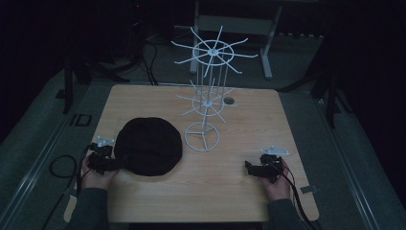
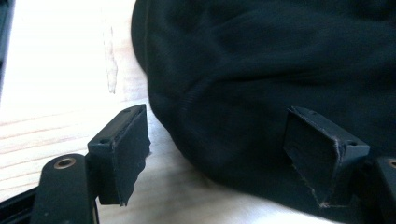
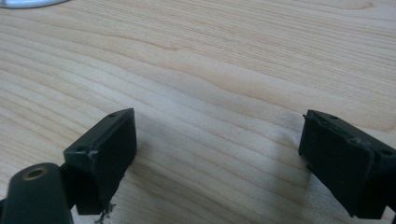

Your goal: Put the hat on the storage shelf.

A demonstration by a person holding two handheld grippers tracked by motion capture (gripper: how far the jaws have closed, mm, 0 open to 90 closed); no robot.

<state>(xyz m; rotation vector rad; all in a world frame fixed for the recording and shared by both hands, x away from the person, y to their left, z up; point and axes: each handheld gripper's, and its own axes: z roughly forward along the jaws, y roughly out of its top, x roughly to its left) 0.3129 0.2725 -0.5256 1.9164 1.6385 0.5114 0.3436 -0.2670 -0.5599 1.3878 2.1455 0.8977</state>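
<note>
At the lower left of the high view, the left claw (image 1: 116,164) sits spread at the edge of the black hat (image 1: 149,146), one jaw over the cloth, one beside it on the table (image 1: 215,187). The white rack (image 1: 207,91) stands centre. Lower right, the right claw (image 1: 249,167) is spread over bare wood.

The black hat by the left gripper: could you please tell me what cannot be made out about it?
- High view: the black hat is too dark to show a brim or opening.
- Left gripper view: its far side is cut off by the frame's top and right edges; the left gripper hides part of its near edge.
</note>
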